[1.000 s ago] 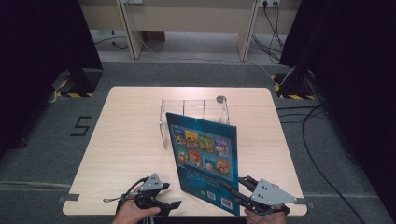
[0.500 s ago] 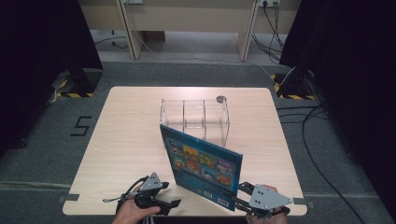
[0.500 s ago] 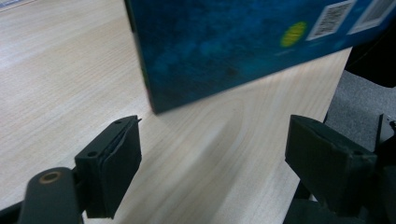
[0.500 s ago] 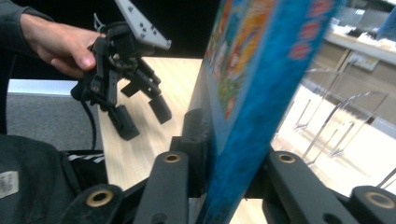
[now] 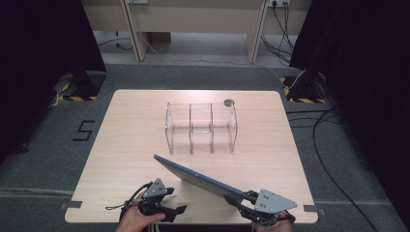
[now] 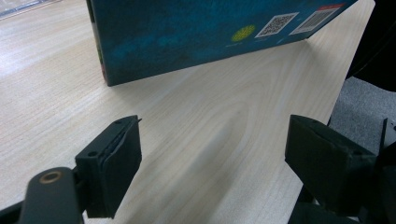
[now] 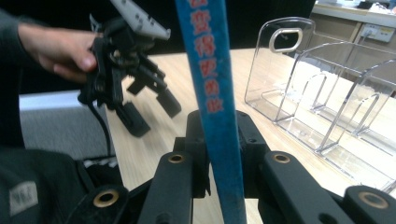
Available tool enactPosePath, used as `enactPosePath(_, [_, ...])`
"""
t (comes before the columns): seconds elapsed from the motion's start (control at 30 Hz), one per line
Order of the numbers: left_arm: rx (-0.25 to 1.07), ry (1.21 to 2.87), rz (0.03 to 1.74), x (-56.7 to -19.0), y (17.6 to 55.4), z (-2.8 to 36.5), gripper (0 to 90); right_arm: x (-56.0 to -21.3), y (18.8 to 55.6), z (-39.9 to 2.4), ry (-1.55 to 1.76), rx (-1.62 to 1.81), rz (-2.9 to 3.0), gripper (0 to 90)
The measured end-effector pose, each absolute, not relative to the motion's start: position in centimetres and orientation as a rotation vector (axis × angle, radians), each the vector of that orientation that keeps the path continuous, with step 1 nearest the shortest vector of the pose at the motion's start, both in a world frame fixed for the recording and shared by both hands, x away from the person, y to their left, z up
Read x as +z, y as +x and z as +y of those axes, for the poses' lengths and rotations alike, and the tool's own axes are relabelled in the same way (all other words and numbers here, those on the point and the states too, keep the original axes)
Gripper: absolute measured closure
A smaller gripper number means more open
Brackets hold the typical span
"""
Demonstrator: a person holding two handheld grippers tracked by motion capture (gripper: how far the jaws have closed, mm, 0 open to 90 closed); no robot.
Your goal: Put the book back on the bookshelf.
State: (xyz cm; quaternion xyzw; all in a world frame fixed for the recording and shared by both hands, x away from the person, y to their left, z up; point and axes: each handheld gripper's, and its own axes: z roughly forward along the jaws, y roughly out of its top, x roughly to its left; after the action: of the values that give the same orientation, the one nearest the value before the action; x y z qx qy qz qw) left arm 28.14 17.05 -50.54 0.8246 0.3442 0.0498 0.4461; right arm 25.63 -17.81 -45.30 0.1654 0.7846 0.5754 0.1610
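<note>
A thin blue picture book [image 5: 203, 178] hangs tilted over the front of the table, its upper edge toward the camera in the high view. My right gripper [image 5: 244, 199] is shut on its lower right corner; its jaws have just been closing on it. In the right gripper view the book's blue spine [image 7: 210, 70] with red lettering rises between the jaws of the right gripper [image 7: 217, 154]. My left gripper [image 5: 173, 202] stands open at the front left, nothing between its fingers. In the left gripper view the book's back cover [image 6: 187, 32] sits beyond the left gripper [image 6: 215, 158].
A clear plastic organizer [image 5: 200, 128] with three compartments stands at the table's middle, also seen as the organizer [image 7: 317, 84] past the book. A small dark round thing [image 5: 228, 102] lies behind it. The wooden table [image 5: 135, 125] ends close under both hands.
The book has turned from showing its picture cover to lying nearly edge-on, its top swung down and left. The right gripper shifted slightly. The left gripper kept still.
</note>
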Motion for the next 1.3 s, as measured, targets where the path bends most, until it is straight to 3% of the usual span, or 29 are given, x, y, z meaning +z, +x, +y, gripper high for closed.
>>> enactPosePath(0.7, [0.140, 2.046, 0.853, -50.5, 28.2, 17.1, 18.5, -45.4, 26.2, -19.2, 0.563, 1.689, 2.194, 82.0])
enactPosePath(1.3, [0.138, 2.048, 0.847, -50.6, 28.2, 17.0, 18.6, -45.2, 26.1, -18.7, 0.508, 1.670, 2.179, 77.1])
